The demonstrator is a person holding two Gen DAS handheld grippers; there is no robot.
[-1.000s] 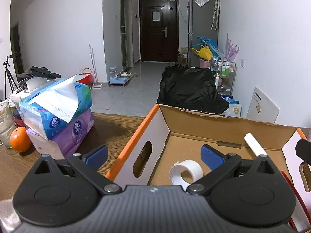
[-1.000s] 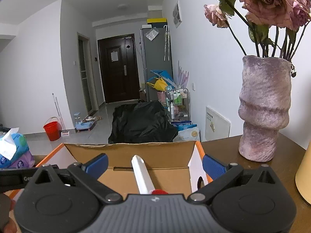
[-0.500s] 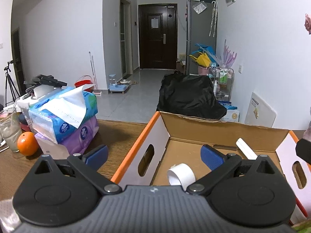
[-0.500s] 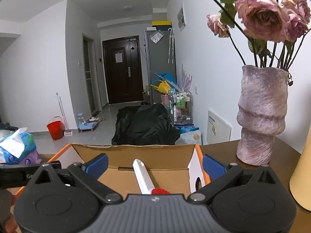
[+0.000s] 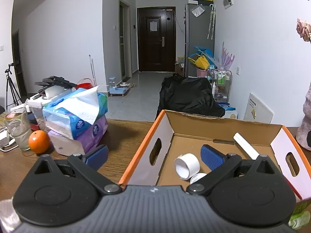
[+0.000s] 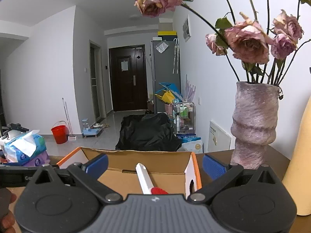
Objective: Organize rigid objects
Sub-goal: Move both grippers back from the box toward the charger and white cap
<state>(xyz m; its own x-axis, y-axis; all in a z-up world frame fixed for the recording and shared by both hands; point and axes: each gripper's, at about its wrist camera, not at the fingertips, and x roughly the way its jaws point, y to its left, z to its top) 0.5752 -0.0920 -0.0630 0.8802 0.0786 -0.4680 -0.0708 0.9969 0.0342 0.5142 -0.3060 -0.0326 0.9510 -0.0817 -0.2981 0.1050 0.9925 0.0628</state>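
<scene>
From the left wrist camera I looked down on an open corrugated cardboard box with orange-edged white sides, its oval hand-holes cut through the end walls, sitting on the dark wood-grain counter. Inside, on the plain brown floor of the box, lay a short white plastic ring-shaped cylinder on its side, hollow end toward me, with a smaller white round lid just beside it and partly hidden by my gripper. A long slim white stick leaned diagonally toward the far wall of the box.

The left gripper had its blue-padded fingers spread wide with nothing between them — one pad hung over the counter outside the box, the other over the box interior near the white cylinder, though I could not tell whether it touched it.

From the right wrist camera the same white stick showed a red tip at its near end. The right gripper was also wide open and held nothing; its left pad sat over the box, its right pad beyond the box's orange rim.

On the counter to the right stood a rough, mottled mauve ceramic vase with a waisted shape, holding dried pink roses. To the left were stacked soft plastic tissue packs, blue on purple, a smooth round orange and a clear drinking glass.
</scene>
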